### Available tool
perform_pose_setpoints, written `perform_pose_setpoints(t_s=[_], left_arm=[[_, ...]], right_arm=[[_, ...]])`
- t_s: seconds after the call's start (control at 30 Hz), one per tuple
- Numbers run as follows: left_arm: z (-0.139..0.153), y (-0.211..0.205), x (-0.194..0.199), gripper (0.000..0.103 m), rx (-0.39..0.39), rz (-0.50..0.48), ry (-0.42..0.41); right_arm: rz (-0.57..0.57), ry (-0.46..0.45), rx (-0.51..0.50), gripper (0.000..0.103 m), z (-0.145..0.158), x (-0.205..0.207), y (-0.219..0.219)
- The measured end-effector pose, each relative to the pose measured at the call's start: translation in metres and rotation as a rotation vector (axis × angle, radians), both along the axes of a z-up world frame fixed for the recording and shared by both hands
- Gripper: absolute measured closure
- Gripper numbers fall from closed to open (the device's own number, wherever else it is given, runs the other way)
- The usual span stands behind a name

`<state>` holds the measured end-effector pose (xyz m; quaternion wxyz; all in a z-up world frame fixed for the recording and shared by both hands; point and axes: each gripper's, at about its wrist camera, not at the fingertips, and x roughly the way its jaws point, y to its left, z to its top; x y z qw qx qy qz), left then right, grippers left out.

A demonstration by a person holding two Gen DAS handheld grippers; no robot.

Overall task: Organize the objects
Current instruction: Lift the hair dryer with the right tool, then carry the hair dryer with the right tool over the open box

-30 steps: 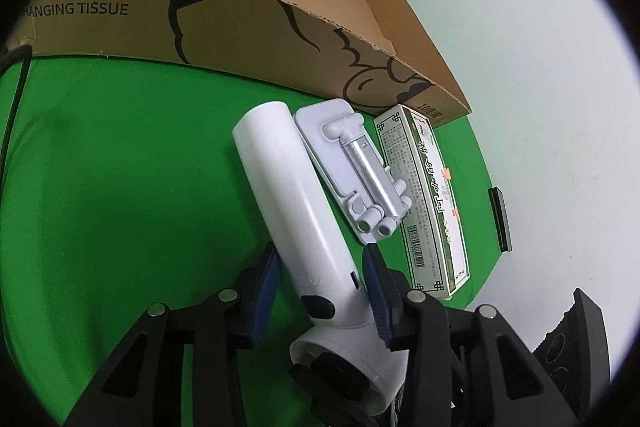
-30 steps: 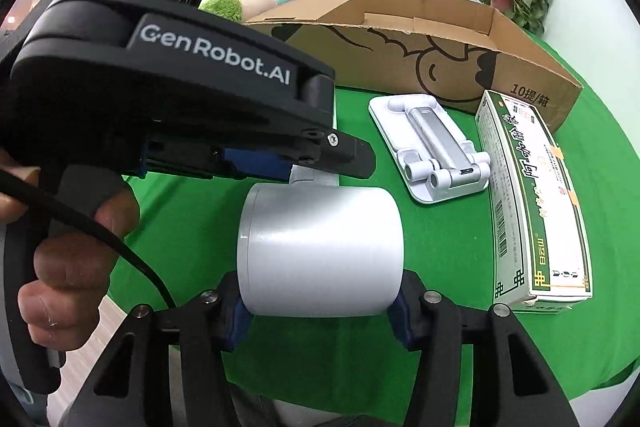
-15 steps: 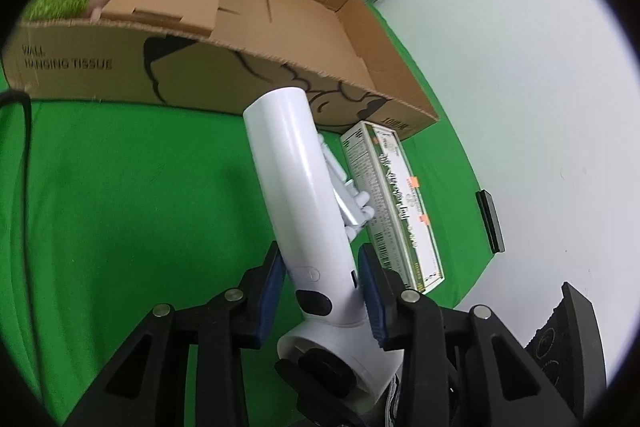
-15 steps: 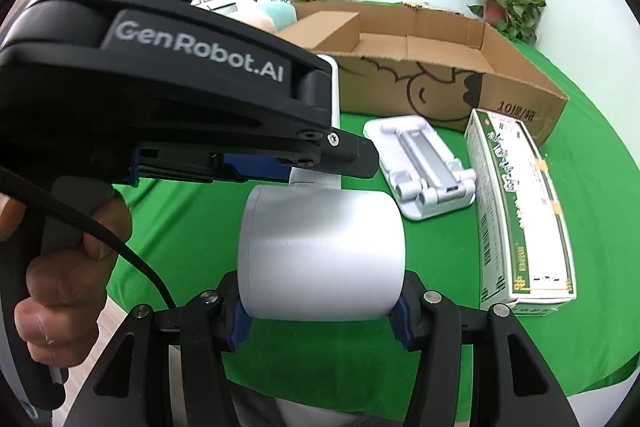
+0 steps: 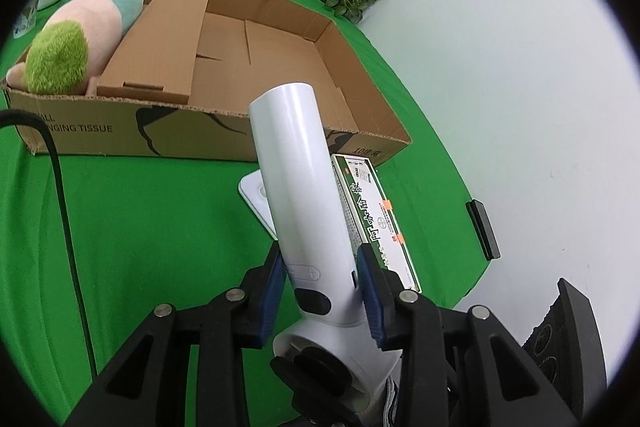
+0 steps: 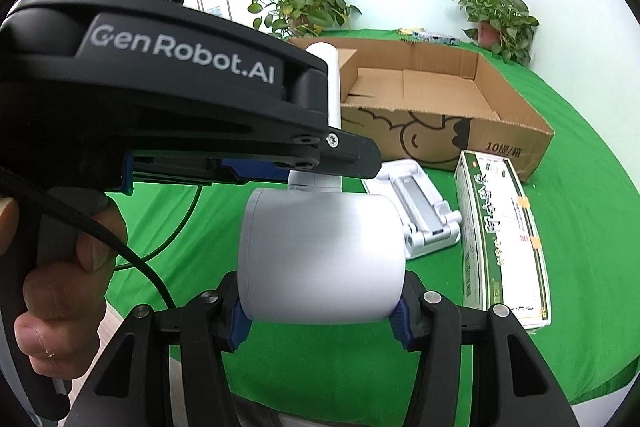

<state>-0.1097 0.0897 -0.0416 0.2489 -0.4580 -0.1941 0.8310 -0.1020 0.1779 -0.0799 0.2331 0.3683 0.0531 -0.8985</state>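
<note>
A white handheld device with a long handle [image 5: 296, 167] and a round barrel head [image 6: 320, 251] hangs above the green cloth. My left gripper [image 5: 320, 267] is shut on the lower handle, its blue pads pressing both sides. My right gripper [image 6: 320, 311] is shut on the barrel head. The left gripper's black body [image 6: 180, 107] fills the upper left of the right wrist view, held by a person's hand [image 6: 60, 287]. The handle's far tip points toward the open cardboard box [image 5: 120, 131], [image 6: 440, 135].
A white folding stand [image 6: 416, 211] and a green-and-white carton [image 6: 500, 227] lie on the cloth in front of the box. A plush toy [image 5: 72, 39] rests in the box's left end. Potted plants [image 6: 304, 7] stand behind. A black cable [image 5: 60, 187] trails at left.
Both grippers have risen with the white device, lifting it off the cloth. The left jaws closed tighter on the handle. The box's inside has come into view.
</note>
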Motion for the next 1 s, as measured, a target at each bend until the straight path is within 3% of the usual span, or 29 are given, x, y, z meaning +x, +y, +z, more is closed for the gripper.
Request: perform_pose_setpoints(t_s=[0.47, 1.0], left_arm=[[0.043, 0.004, -0.008, 0.069, -0.017, 0.009, 0.096], [0.084, -0.004, -0.045, 0.069, -0.015, -0.012, 0.169]], right_arm=[[-0.004, 0.074, -0.034, 0.051, 0.042, 0.012, -0.009], [-0.028, 0.147, -0.046, 0.051, 0.082, -0.021, -0.019]])
